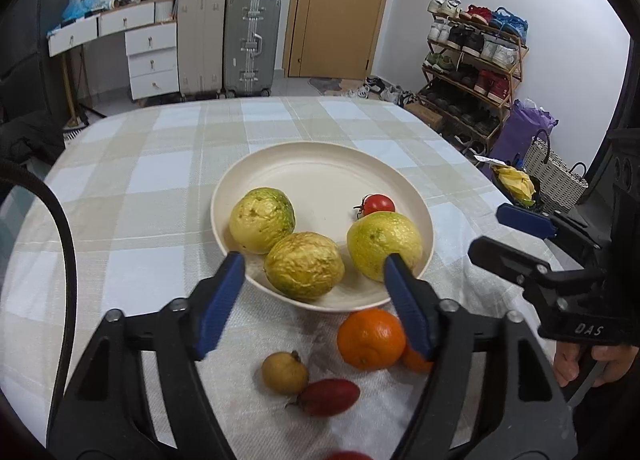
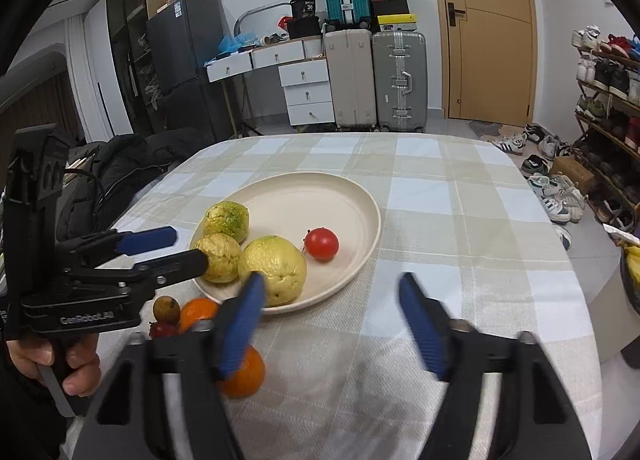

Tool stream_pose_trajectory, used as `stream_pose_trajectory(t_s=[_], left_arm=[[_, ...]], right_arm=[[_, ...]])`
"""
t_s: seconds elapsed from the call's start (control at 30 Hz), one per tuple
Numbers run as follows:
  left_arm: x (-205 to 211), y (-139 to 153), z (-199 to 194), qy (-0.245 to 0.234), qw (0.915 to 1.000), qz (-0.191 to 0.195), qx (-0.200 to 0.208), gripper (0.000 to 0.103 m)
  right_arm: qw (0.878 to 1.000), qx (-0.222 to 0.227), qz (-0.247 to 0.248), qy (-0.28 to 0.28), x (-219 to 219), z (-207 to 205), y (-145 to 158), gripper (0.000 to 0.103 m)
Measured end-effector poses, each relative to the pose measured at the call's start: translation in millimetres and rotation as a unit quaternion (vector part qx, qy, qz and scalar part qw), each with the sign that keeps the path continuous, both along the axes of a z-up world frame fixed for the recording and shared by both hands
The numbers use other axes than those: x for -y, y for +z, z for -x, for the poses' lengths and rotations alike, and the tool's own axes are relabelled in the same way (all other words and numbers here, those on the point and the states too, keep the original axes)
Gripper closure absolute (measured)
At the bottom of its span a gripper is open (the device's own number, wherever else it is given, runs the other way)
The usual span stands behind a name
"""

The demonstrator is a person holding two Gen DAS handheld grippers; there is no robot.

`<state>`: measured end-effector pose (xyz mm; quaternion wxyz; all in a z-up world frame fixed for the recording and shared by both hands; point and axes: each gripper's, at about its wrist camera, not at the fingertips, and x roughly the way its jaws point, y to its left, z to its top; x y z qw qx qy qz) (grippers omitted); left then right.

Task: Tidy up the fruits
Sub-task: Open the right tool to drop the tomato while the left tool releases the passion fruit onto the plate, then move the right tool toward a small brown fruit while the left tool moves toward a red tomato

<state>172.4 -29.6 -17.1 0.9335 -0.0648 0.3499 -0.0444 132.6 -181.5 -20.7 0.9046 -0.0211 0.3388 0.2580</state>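
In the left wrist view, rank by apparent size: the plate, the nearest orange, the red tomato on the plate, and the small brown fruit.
1. plate
2. nearest orange
3. small brown fruit
4. red tomato

The last two look close, and the brown fruit sits nearer the camera, so their order is unsure.

A lived-in home room: stacked suitcases [image 2: 398,79], crowded shoe rack [image 1: 474,67], drawer desk [image 2: 306,89], checked-cloth table [image 2: 440,195].

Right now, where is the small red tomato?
The small red tomato sits on the cream round plate, right side in the left wrist view, just behind the nearest wrinkled yellow-green fruit.
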Motion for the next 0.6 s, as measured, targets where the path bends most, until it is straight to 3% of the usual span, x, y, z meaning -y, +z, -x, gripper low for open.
stream_pose_trajectory(t_s=[0.07, 0.13, 0.23, 0.6], left_arm=[[-1.4, 7.9, 14.5, 0.003, 0.9999, -0.004, 0.015, 0.019], [-4.9, 13.9, 28.0, 0.009, 0.9997, -0.005, 0.024, 0.013], [-11.6, 20.5, 46.5, 0.022, 0.9993, -0.007, 0.031, 0.001], [-21.6, 25.0, 102.1, 0.042, 0.9985, -0.015, 0.031, 0.001]], right_arm=[[1.000, 0.004, -0.004, -0.005, 3.6, 6.1, 4.1, 0.011], [1.000, 0.003, -0.008, -0.006, 5.8, 10.1, 6.4, 0.000], [1.000, -0.007, -0.015, 0.012, 6.1, 17.2, 8.7, 0.000], [0.999, 0.001, 0.017, 0.043, -7.3, 48.5, 7.8, 0.000]])
